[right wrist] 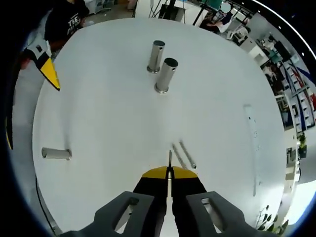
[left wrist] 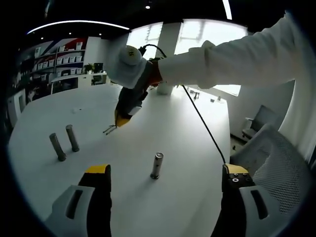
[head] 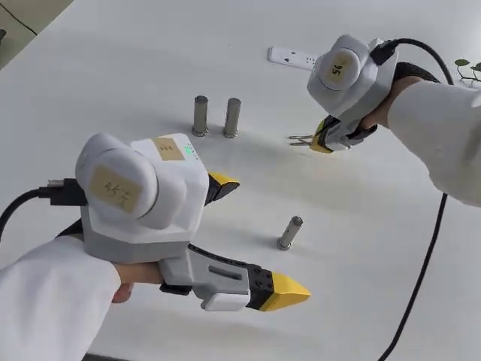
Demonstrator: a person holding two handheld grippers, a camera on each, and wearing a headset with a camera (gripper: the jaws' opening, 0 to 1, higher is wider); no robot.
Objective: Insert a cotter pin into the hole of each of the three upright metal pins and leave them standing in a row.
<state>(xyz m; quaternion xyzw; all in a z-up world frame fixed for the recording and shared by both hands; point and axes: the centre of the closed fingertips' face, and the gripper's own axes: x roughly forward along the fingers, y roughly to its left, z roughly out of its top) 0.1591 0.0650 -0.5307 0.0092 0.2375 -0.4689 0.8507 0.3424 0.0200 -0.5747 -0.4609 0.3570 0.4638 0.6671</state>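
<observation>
Plainly, right gripper [right wrist: 169, 173] clamps a thin grey cotter pin [right wrist: 170, 158]; left gripper [left wrist: 166, 170] — released.

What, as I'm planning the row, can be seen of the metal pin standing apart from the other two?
The lone metal pin is a short, shiny grey cylinder with a wider flange at its foot. It stands upright on the white table, touched by nothing, ahead of the open left gripper and apart from the other two pins. Its hole is too small to make out.
</observation>
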